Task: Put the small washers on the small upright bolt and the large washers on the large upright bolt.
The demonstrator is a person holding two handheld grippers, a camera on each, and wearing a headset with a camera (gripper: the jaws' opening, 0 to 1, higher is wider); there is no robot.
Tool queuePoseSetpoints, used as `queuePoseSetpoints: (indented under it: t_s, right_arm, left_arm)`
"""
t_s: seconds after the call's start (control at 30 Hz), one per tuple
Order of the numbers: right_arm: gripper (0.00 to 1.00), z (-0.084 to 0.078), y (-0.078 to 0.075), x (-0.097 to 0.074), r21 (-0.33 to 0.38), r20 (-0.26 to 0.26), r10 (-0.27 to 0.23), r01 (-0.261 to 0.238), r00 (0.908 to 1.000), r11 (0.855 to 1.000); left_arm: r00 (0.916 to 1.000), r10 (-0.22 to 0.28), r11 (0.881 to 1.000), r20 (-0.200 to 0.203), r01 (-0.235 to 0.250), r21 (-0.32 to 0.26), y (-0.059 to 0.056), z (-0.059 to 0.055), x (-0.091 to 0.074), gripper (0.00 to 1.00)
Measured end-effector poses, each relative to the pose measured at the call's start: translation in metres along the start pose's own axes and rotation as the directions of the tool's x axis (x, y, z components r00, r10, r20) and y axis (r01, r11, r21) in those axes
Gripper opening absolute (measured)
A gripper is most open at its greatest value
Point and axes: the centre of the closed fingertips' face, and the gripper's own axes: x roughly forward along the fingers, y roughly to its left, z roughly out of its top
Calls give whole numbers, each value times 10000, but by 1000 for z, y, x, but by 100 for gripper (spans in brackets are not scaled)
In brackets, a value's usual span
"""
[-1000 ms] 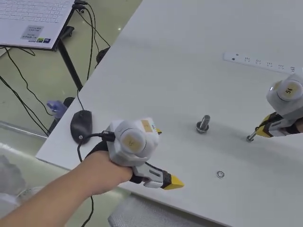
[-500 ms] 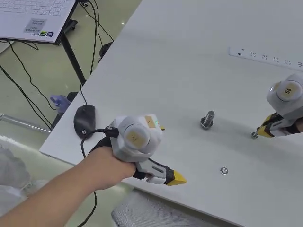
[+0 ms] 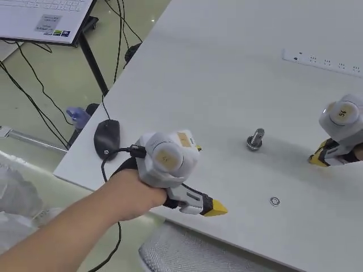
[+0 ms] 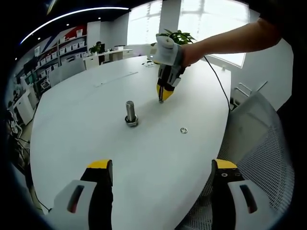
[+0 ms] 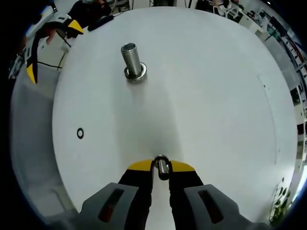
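Tutor: Since one second ago, the right gripper [image 5: 161,168] has moved onto the small upright bolt [image 5: 162,165]. In the head view, that bolt earlier stood clear beside the yellow tips, and now we see the tips cover it.

Student: How do its jaws stand?

Tutor: In the right gripper view we find them nearly closed, pinching the bolt's shank from both sides, with their tips down at the white table [image 3: 227,73].

Student: And the left gripper [image 4: 162,167]?

Tutor: We see its jaws spread wide with nothing between them. It is held over the table's near edge, well apart from both bolts.

Student: Where do the remaining parts lie?

Tutor: The large upright bolt [image 5: 132,55] stands on the table, apart from the small one. It has a wider ring at its base, and we cannot tell whether that is the bolt head or a washer. One loose washer [image 4: 183,130] lies flat near the table's edge, apart from both bolts and both grippers.
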Motion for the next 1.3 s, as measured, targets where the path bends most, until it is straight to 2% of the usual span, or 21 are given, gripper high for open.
queuePoseSetpoints:
  t_s: [0.4,0.5,0.67,1.1,1.2,1.3]
  right_arm:
    - [13,-1,1,-1,-207,-111,-171,169,9998,9996]
    - [13,-2,1,0,-18,-112,-158,157,9998,9999]
    - [14,-2,2,0,-90,-155,-142,141,9998,9999]
    - [23,1,0,-3,-235,-83,-108,106,9999,9997]
    - [25,-2,1,-4,-601,-291,-60,42,9996,9982]
    - [26,1,0,-10,-585,-200,-17,5,9998,9983]
  left_arm:
    - [10000,16,10000,15,-16,-1,-2,0,-3,84]
    - [10000,6,10000,4,-6,11,-3,-1,-3,83]
    - [10000,3,10000,-12,-3,-7,-4,-3,-4,83]
    - [10000,73,10000,55,-73,-20,-3,0,-9,83]
    - [9999,100,9999,35,-100,77,-2,0,-11,83]
    - [9999,133,9998,90,-134,113,-3,-1,-14,83]
